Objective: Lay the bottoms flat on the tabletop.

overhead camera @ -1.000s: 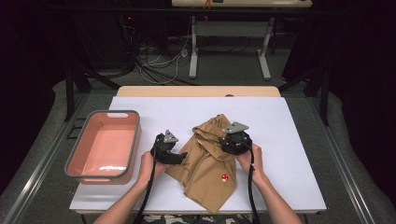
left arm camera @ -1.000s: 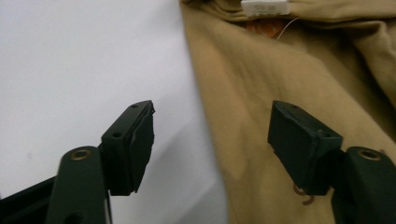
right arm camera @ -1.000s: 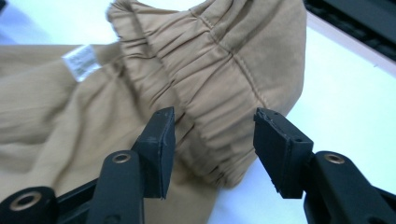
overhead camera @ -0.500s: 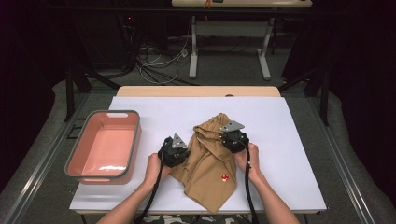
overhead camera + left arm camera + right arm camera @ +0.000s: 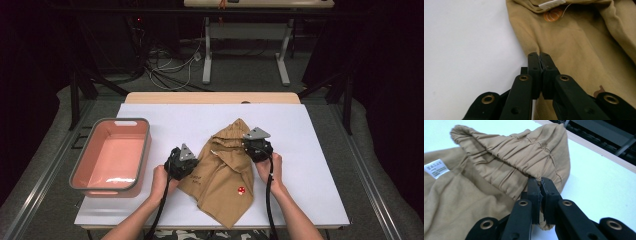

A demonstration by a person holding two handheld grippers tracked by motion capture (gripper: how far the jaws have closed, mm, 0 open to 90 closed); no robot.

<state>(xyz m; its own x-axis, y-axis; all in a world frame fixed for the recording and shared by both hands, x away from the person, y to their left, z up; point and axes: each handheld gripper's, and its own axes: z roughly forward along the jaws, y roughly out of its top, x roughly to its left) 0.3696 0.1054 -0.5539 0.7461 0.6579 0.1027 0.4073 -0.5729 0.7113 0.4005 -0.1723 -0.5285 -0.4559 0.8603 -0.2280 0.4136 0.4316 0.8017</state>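
A tan garment with a gathered elastic waistband point(image 5: 223, 167), likely a pair of small shorts or trousers, lies crumpled on the white table point(image 5: 310, 160) in the lower centre of the high view. A small red-and-white mushroom print point(image 5: 241, 190) sits on its lower right part, and a white care label point(image 5: 436, 168) shows inside the waistband at the left edge of the right gripper view.

The left gripper point(image 5: 186, 165) sits at the garment's left edge, just left of centre in the high view, held by the person's left hand point(image 5: 162, 179). Its jaws have just been closing; in the left gripper view point(image 5: 539, 58) they stand pressed together in the lower centre of the frame with a thin fold of the tan cloth pinched between them, right at the border between cloth and bare table. An orange round print point(image 5: 552, 15) lies near the top of that frame.

The right gripper point(image 5: 251, 143) is at the garment's upper right, held by the right hand point(image 5: 270, 167). Its jaws have also just been closing, and in the right gripper view point(image 5: 539, 183) they are clamped on the ruched waistband edge at the frame's centre.

A pink tray with a grey rim point(image 5: 145, 150) stands at the left of the high view, well apart from the garment.
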